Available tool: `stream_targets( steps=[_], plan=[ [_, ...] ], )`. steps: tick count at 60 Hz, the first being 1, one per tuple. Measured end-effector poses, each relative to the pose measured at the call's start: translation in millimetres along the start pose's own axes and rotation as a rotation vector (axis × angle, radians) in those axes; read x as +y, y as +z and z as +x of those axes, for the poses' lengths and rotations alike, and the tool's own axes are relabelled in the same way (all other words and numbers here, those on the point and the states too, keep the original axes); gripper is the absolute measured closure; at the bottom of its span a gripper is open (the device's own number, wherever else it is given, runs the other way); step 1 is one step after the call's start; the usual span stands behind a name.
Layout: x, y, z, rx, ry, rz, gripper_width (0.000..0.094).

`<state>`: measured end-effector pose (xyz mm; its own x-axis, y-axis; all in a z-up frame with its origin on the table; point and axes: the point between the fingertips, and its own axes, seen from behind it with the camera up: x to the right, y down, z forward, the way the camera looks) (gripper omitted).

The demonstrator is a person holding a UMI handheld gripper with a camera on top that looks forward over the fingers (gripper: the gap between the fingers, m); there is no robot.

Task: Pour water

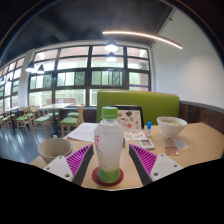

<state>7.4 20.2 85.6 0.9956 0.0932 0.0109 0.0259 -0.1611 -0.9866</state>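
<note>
Gripper view: gripper [108, 163] around green-labelled bottle [108, 145]

The hand-held gripper [108, 160] has two fingers. Each finger [73, 165] is light grey to white on its outer body and carries a magenta pad [83, 157] with fine diagonal ribbing on its inner face. Both fingers taper toward their tips.

bottle [109, 140]: clear plastic, green cap, white-and-green label | state: capped, upright | place: on a round red coaster [107, 178] on the table; one bowl [54, 149] left of bottle, one bowl [171, 126] right and beyond.
</note>
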Motion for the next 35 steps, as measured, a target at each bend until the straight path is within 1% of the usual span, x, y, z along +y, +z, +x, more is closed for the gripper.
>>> stream_targets(
  steps=[8,13,18,23,28,35],
  plan=[
    [-10.9,-56.0,-0.6,0.004,-0.007,0.012,0.0113],
    [-19.9,-107.6,1.1,-0.005,0.016,0.025,0.0112],
    [-22.2,-162.6,-6.8,-0.045,0.038,0.026,0.0106],
    [-19.7,-208.2,1.6,-0.036,0.053,0.034,0.011],
    [-16.8,-245.3,5.9,-0.025,0.069,0.042,0.0111],
    [-14.7,-266.1,11.3,-0.048,0.085,0.055,0.011]
  ],
)
